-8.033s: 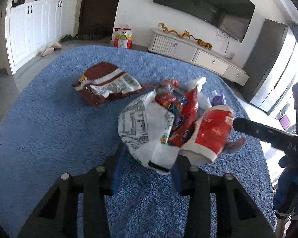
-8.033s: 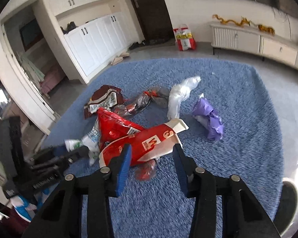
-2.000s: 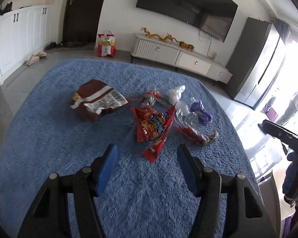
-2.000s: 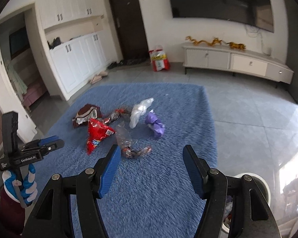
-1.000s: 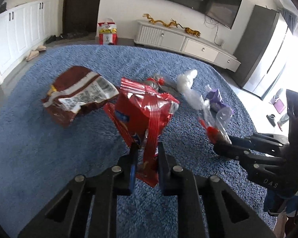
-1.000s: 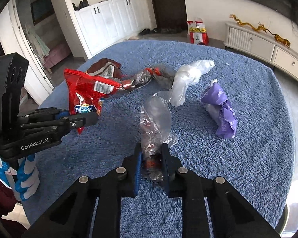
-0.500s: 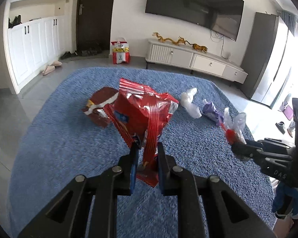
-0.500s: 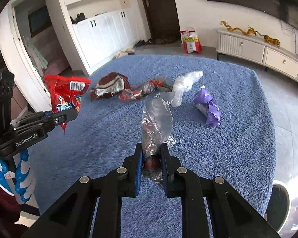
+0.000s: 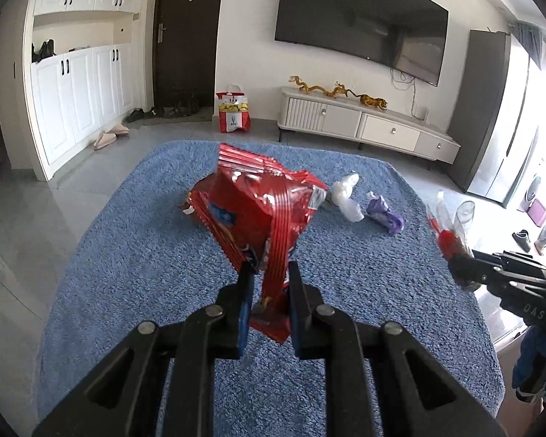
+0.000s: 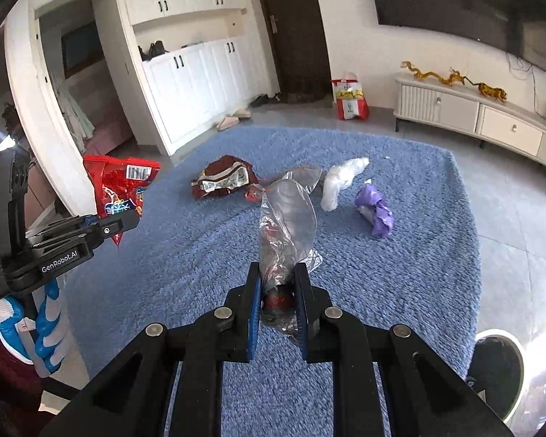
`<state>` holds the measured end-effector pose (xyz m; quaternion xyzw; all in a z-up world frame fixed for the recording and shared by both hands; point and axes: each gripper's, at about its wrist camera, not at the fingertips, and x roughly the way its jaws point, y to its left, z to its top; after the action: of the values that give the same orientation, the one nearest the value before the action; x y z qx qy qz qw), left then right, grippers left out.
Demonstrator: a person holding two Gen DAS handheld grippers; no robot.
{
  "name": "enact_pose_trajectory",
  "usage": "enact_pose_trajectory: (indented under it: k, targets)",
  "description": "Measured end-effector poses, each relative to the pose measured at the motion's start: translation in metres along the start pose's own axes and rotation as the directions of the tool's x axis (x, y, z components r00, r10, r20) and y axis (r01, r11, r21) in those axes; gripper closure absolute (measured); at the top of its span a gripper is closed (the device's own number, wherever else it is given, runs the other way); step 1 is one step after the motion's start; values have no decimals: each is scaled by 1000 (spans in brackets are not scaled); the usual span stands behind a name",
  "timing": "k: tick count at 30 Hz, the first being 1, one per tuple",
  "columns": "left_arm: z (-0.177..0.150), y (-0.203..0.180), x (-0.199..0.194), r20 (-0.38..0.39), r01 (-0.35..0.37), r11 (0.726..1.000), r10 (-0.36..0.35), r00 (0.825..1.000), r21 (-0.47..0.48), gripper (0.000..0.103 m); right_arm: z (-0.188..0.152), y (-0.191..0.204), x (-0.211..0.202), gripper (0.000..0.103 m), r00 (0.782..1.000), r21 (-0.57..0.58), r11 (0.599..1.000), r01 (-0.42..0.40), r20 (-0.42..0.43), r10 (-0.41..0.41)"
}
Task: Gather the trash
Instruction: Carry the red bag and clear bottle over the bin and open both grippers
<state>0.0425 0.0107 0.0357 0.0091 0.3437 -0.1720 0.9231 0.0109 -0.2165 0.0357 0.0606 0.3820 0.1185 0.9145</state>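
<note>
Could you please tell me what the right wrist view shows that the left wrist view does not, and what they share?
Only the right wrist view shows the brown wrapper in full, the round bin by the rug's corner, and a gloved hand.

Only the left wrist view shows the grey cabinet.

Both show the left gripper shut on the red snack bag, the right gripper shut on the clear wrapper, the white bag, the purple wrapper and the blue rug.

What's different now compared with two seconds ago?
Both grippers were open above the rug; now the left gripper is shut on the red snack bag and the right gripper on the clear wrapper, both lifted. The brown bag, white bag and purple wrapper stayed on the rug.
</note>
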Motion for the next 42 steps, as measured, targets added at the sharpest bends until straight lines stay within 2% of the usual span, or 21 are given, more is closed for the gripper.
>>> enact_pose_trajectory:
  k: [10,20,24,30,36,42]
  targets:
    - [4,-34,-10,13,10,999,-11,1000,52,87,-16,-31,-37,86,998,54,998,43,48,-46]
    - [10,-90,-2,-10,38,987,-37,999,157,87,-41,-88,-70,86,991,166,983,82,94,-99]
    - [13,-123,9,-36,67,974,-61,997,215,87,-54,-115,-79,86,986,218,970,104,101,-129]
    - [14,-185,37,-95,140,940,-115,989,312,87,-83,-164,-89,86,979,314,938,149,86,-184]
    - [10,-248,72,-203,253,890,-187,961,378,87,-110,-215,-91,86,968,408,890,204,49,-245]
    - [-2,-309,106,-325,365,838,-241,915,406,87,-132,-260,-83,86,963,487,842,232,9,-270]
